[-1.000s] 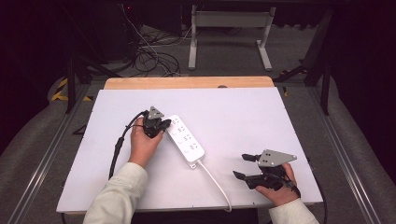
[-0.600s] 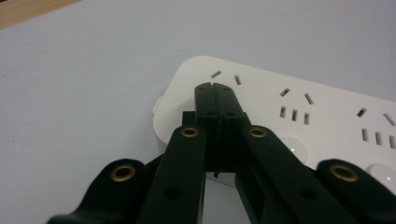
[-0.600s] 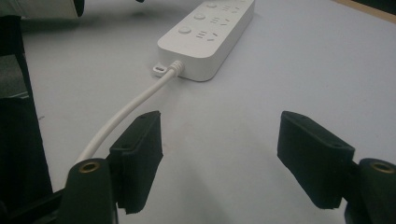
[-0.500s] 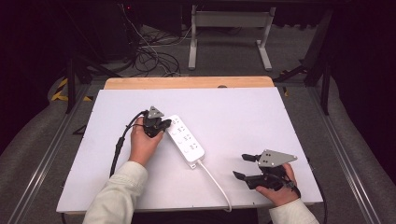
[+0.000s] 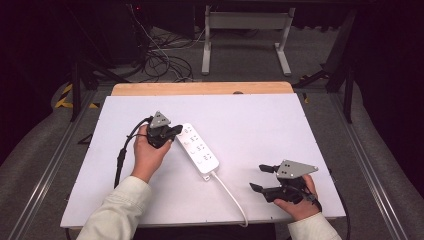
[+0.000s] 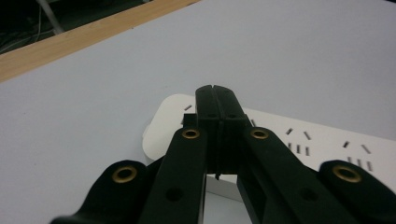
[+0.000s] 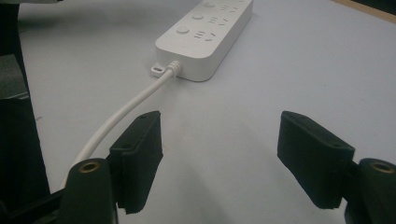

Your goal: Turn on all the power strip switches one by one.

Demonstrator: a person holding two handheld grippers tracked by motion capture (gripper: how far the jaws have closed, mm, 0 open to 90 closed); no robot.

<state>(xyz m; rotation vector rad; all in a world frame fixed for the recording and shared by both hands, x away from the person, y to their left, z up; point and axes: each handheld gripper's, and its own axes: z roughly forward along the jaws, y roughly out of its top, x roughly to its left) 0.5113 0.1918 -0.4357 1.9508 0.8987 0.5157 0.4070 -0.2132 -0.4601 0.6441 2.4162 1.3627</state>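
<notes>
A white power strip (image 5: 199, 148) lies slantwise in the middle of the white table (image 5: 260, 120), its white cable (image 5: 231, 196) running to the front edge. My left gripper (image 5: 174, 131) is shut with nothing between its jaws, its tips over the strip's far end (image 6: 177, 112). The left gripper view has the two black jaws pressed together (image 6: 215, 93) just above the strip. My right gripper (image 5: 259, 177) stands open near the front right edge, apart from the strip. Seen from the right gripper view, the strip's cable end (image 7: 196, 44) and cable (image 7: 126, 109) lie ahead of the open gripper (image 7: 219, 133).
A wooden strip (image 5: 200, 88) borders the table's far edge. Behind it stand a metal frame's legs (image 5: 245, 40) and tangled cables (image 5: 160, 60) on the floor. A black cable (image 5: 122, 155) trails from the left gripper across the table's left part.
</notes>
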